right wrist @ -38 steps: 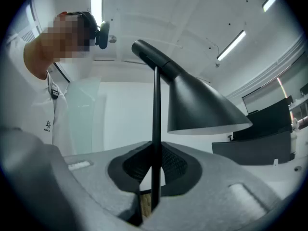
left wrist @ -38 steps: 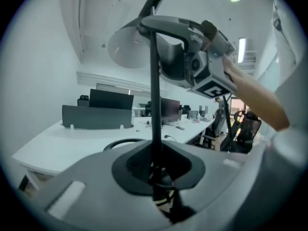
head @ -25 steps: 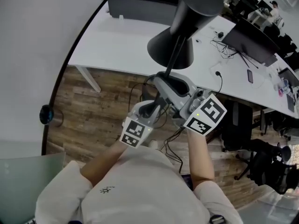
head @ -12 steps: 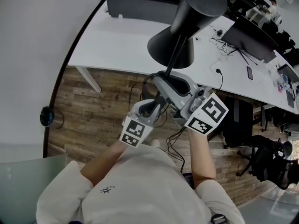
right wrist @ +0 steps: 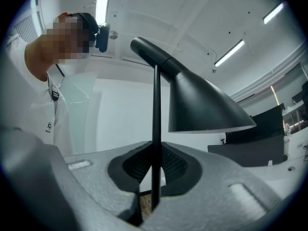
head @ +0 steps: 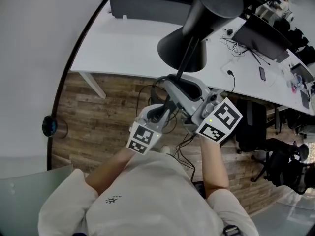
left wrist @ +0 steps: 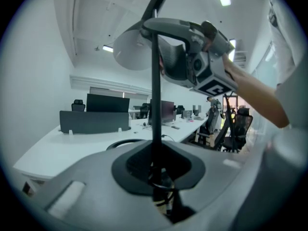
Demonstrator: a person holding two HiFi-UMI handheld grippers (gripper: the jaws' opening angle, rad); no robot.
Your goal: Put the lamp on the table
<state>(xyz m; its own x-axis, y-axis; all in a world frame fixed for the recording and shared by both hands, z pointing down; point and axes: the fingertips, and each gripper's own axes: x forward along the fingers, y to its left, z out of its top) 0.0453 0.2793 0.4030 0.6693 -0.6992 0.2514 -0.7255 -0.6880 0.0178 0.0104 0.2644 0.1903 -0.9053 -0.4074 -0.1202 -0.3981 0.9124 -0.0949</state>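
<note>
A black lamp (head: 183,50) with a cone shade and a thin pole hangs in the air at the near edge of the white table (head: 123,43), over the wooden floor. My left gripper (head: 169,96) and right gripper (head: 185,90) meet at the lower part of the pole, each shut on it. In the left gripper view the pole (left wrist: 155,105) rises from between the jaws of my left gripper (left wrist: 156,179), with the right gripper (left wrist: 192,57) higher up beside the shade. In the right gripper view the pole (right wrist: 156,129) stands clamped in my right gripper (right wrist: 153,186), the shade (right wrist: 202,105) to its right. The lamp's base is hidden.
A dark divider panel (head: 147,6) stands at the table's far side. Monitors, a phone and cables (head: 246,48) lie on its right part. Office chairs (head: 280,161) stand at the right. Cables (head: 182,146) trail on the floor below my grippers. A round dark object (head: 49,126) sits at the left.
Both grippers keep the same hold on the lamp pole. Only the head view has shifted slightly.
</note>
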